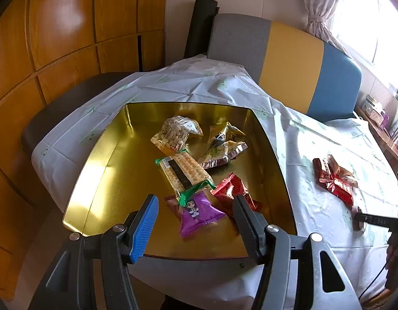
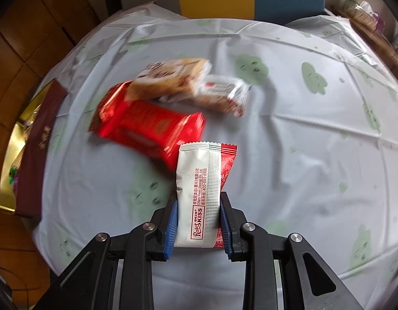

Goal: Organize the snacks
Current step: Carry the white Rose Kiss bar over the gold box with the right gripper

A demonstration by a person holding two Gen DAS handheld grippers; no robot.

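My left gripper (image 1: 195, 201) is open and empty, hovering over the near part of a gold tin box (image 1: 106, 170). The box holds several snacks: a purple packet (image 1: 199, 213), a cracker pack (image 1: 184, 171), a red packet (image 1: 233, 191), a peanut bag (image 1: 173, 134) and a yellow packet (image 1: 220, 142). My right gripper (image 2: 199, 201) is shut on a white-and-red snack packet (image 2: 199, 191), held above the table. On the cloth beyond it lie a red packet (image 2: 152, 126), a tan packet (image 2: 173, 77) and a white-brown bar (image 2: 222, 95).
A white tablecloth with green prints (image 2: 302, 142) covers the table. The gold box with its dark red side (image 2: 38, 139) sits at the left in the right wrist view. Loose red snacks (image 1: 334, 179) lie right of the box. A grey, yellow and blue chair back (image 1: 289, 64) stands behind the table.
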